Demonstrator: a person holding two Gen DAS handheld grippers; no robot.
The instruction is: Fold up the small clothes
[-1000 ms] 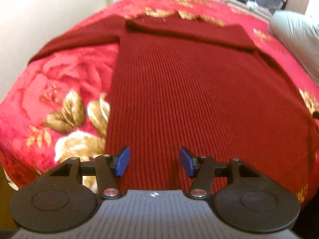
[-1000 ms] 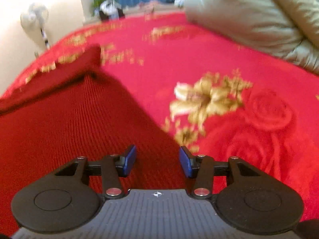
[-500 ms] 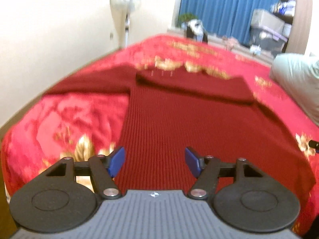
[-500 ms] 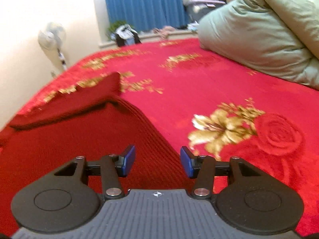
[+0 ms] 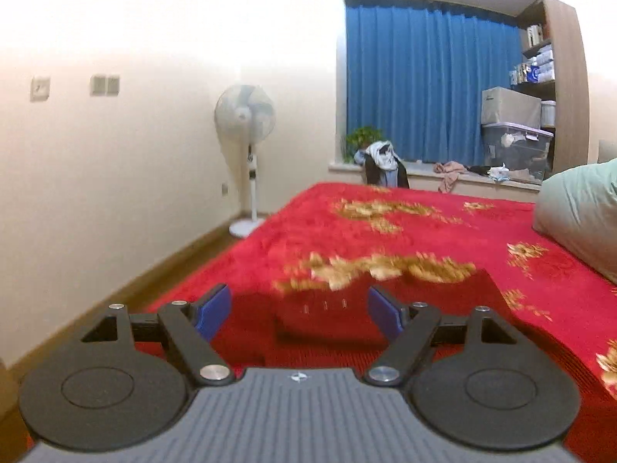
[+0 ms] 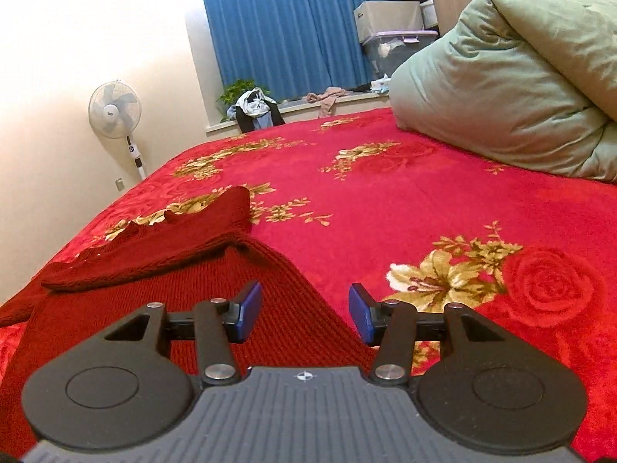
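A bed [image 6: 385, 193] covered by a red blanket with gold flowers is seen filling both views, and a sage-green duvet [image 6: 520, 88] is heaped at its right side. A dark red knitted sweater [image 6: 162, 277] is laid flat on the blanket, its far part folded back over the body, with its right edge running between the fingers of the right gripper [image 6: 304, 314]. In the left wrist view the sweater [image 5: 327, 316] is seen low beyond the left gripper [image 5: 299, 310]. Both grippers are held spread apart, with nothing pinched. A standing fan [image 5: 246, 123] is placed by the wall.
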